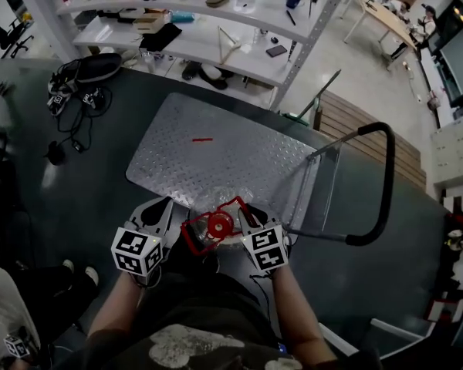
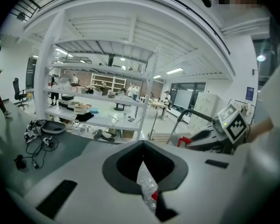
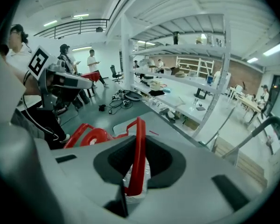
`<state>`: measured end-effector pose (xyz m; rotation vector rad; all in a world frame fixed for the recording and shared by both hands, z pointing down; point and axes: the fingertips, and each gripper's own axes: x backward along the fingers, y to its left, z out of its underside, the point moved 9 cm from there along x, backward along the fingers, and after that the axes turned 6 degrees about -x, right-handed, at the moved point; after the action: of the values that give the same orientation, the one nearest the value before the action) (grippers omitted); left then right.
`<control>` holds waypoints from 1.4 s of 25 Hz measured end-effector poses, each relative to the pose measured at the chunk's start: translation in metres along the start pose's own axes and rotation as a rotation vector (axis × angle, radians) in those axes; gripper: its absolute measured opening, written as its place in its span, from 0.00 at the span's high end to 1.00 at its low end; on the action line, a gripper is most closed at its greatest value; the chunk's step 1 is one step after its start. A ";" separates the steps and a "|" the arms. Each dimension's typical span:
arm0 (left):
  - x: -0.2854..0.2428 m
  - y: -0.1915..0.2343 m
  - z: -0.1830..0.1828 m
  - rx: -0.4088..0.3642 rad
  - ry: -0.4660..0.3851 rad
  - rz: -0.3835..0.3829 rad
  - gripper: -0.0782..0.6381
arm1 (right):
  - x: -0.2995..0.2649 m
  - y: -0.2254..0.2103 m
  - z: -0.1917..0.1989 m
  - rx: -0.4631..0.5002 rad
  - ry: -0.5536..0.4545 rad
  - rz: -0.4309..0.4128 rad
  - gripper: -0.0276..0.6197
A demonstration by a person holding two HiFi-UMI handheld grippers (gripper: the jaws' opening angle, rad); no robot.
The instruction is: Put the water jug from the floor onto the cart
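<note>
The water jug (image 1: 216, 206) is clear plastic with a red cap (image 1: 220, 223) and a red handle (image 1: 233, 204). It hangs between my two grippers, over the near edge of the cart's metal deck (image 1: 208, 156). My left gripper (image 1: 170, 216) is shut on the jug's left side; in the left gripper view its jaws (image 2: 147, 190) pinch crinkled clear plastic with a bit of red. My right gripper (image 1: 243, 216) is shut on the red handle (image 3: 139, 148), which runs up between its jaws (image 3: 133, 181). The jug's body is mostly hidden under the grippers.
The cart's black push handle (image 1: 386, 191) rises at the right. A small red item (image 1: 202, 139) lies on the deck. White shelving (image 1: 216, 29) stands beyond the cart, cables (image 1: 73, 106) lie on the floor at left, and a wooden slatted board (image 1: 355, 126) at right.
</note>
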<state>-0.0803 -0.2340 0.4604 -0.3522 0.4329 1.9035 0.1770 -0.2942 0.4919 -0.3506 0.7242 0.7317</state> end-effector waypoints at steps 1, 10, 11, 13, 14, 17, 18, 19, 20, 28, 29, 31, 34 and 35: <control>-0.007 0.003 -0.003 -0.002 -0.004 0.009 0.88 | -0.004 -0.005 -0.003 -0.015 -0.004 0.008 0.90; -0.079 0.057 -0.039 -0.019 -0.011 0.044 0.88 | -0.056 -0.053 -0.043 -0.132 0.002 0.059 0.89; -0.086 0.065 -0.042 -0.020 -0.006 0.047 0.88 | -0.063 -0.057 -0.047 -0.145 0.007 0.065 0.89; -0.099 0.080 -0.048 -0.018 0.003 0.052 0.88 | -0.079 -0.064 -0.056 -0.170 0.014 0.076 0.89; -0.104 0.088 -0.052 -0.017 0.006 0.055 0.88 | -0.086 -0.068 -0.060 -0.180 0.018 0.083 0.89; -0.122 0.110 -0.062 -0.022 0.020 0.066 0.88 | -0.110 -0.081 -0.075 -0.210 0.029 0.103 0.89; -0.128 0.116 -0.064 -0.025 0.025 0.070 0.88 | -0.117 -0.085 -0.079 -0.224 0.032 0.107 0.89; -0.134 0.122 -0.067 -0.026 0.029 0.074 0.88 | -0.123 -0.090 -0.082 -0.237 0.033 0.112 0.89; -0.138 0.128 -0.069 -0.026 0.033 0.079 0.88 | -0.130 -0.095 -0.085 -0.250 0.030 0.116 0.89; -0.166 0.163 -0.083 -0.031 0.043 0.111 0.88 | -0.185 -0.131 -0.104 -0.326 0.018 0.165 0.88; -0.168 0.166 -0.085 -0.033 0.042 0.113 0.88 | -0.188 -0.135 -0.106 -0.323 0.019 0.174 0.88; -0.173 0.170 -0.087 -0.037 0.041 0.115 0.88 | -0.192 -0.144 -0.108 -0.325 0.019 0.189 0.88; -0.177 0.175 -0.090 -0.041 0.035 0.114 0.88 | -0.194 -0.159 -0.104 -0.358 0.018 0.216 0.89; -0.178 0.177 -0.090 -0.042 0.036 0.115 0.88 | -0.194 -0.164 -0.101 -0.368 0.018 0.226 0.88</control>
<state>-0.1781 -0.4808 0.4820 -0.3971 0.4459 2.0226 0.1446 -0.5557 0.5646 -0.6168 0.6507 1.0819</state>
